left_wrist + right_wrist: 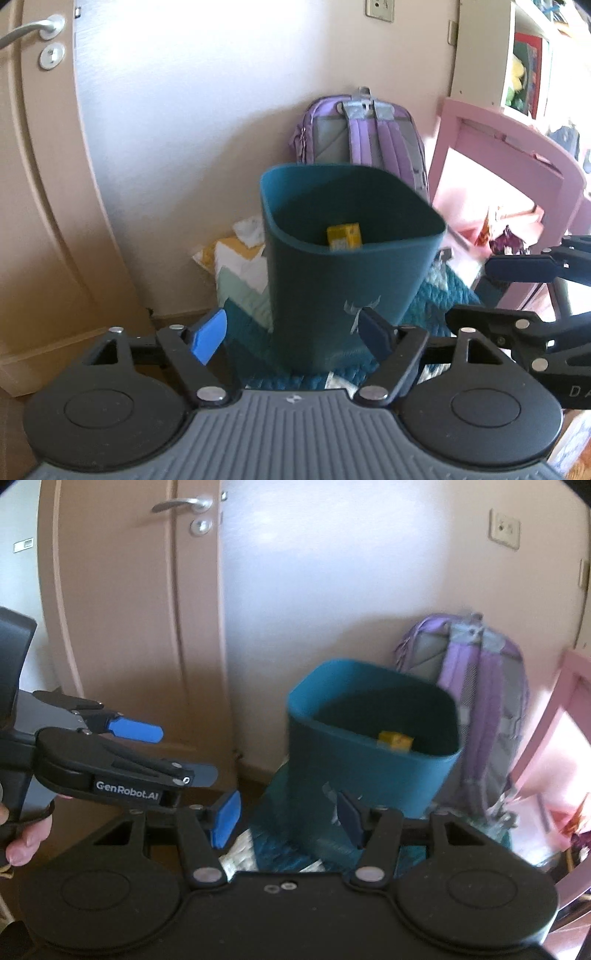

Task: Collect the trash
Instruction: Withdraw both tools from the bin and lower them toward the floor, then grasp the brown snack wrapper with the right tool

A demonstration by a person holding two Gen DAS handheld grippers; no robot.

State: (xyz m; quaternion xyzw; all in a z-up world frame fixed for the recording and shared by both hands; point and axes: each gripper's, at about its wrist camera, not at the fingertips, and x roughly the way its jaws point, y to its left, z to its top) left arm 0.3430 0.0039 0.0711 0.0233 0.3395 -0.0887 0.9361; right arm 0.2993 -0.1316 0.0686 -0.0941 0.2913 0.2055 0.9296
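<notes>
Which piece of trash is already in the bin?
The yellow carton, lying inside the teal bin. The white crumpled paper lies outside, on the floor left of the bin.

teal bin: smooth matt plastic tub (332,288), faint pale print on its side
yellow carton: small printed cardboard box (344,238) inside the tub
lilac backpack: woven cloth (369,140) with grey padded panels and webbing straps
patterned rug: knitted or woven textile (240,280), rough-looking
door: pale, smooth wood-look panel (129,627); brushed metal lever handle (184,505)
gripper pads: smooth blue plastic (207,338) on black matt arms
</notes>
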